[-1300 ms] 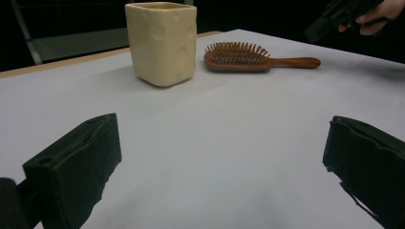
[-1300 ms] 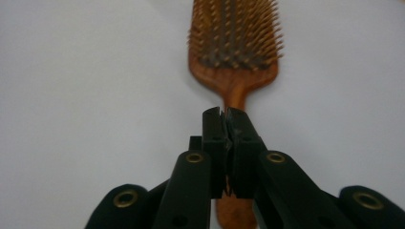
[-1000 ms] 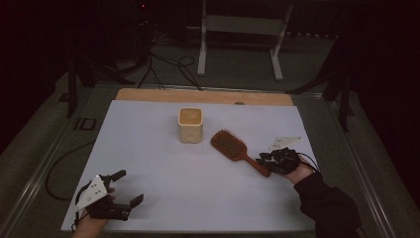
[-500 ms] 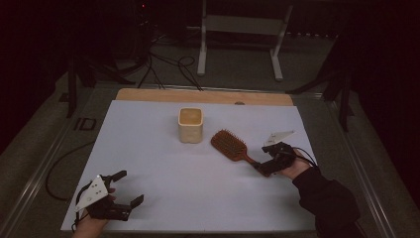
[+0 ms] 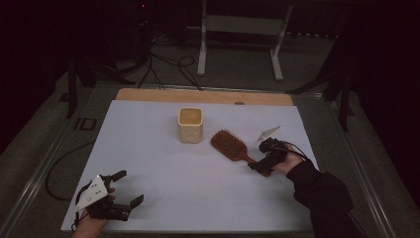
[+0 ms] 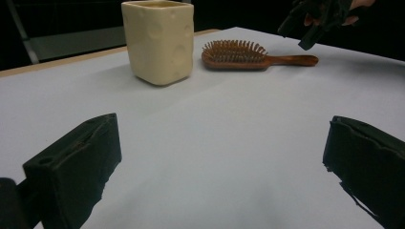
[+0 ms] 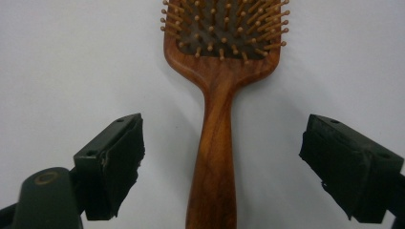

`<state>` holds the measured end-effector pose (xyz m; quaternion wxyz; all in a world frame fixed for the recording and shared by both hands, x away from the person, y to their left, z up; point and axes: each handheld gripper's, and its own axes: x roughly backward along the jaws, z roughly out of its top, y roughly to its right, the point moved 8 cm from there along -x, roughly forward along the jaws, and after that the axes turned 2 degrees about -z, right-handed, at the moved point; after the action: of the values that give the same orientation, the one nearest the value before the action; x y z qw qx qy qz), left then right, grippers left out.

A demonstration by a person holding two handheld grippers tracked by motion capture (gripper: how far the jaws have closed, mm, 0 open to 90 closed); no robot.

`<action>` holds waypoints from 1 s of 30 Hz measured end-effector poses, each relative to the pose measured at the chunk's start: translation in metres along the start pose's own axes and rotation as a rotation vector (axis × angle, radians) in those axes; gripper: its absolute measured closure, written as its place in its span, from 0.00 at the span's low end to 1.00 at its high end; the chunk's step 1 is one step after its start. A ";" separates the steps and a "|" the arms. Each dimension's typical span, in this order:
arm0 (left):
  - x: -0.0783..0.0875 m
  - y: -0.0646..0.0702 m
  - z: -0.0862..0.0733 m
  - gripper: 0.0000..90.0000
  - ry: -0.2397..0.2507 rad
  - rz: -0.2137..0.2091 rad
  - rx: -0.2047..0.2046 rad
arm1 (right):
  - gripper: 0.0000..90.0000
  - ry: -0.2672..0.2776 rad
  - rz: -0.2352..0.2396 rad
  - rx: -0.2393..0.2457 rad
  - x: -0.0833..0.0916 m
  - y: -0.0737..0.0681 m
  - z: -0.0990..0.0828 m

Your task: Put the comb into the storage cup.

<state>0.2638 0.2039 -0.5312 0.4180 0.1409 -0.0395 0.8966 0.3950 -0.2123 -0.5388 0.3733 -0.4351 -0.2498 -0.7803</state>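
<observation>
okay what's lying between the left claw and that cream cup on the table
Nothing: in the left gripper view, only bare white table stretches from the open left claw to the cream cup. The hairbrush lies beside the cup.

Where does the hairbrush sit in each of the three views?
High view: hairbrush right of centre, handle toward the right gripper.
Left gripper view: top, right of centre.
Right gripper view: centre, handle running down between the open jaws.
Shared landmark: the cup beside it.
</observation>
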 end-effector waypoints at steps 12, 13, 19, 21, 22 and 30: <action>0.000 0.000 0.000 0.00 0.000 -0.001 0.002 | 0.12 -0.051 0.005 0.030 -0.012 -0.003 0.006; 0.000 0.000 0.000 0.00 0.000 -0.003 0.003 | 0.12 -0.059 0.011 0.021 -0.015 -0.004 0.007; 0.001 -0.001 0.000 0.00 0.003 -0.002 0.006 | 0.17 -0.083 0.006 0.026 -0.023 -0.003 0.010; 0.001 -0.001 0.000 0.00 0.006 -0.002 0.007 | 0.17 -0.104 -0.003 0.019 -0.025 -0.003 0.011; 0.001 -0.001 0.000 0.00 0.006 -0.002 0.007 | 0.18 -0.108 -0.010 0.018 -0.027 -0.002 0.012; 0.001 -0.001 0.000 0.00 0.005 -0.002 0.006 | 0.32 -0.182 -0.023 0.006 -0.035 0.000 0.014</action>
<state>0.2638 0.2055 -0.5309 0.4187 0.1398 -0.0354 0.8966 0.4138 -0.1894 -0.5626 0.3413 -0.5002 -0.2898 -0.7411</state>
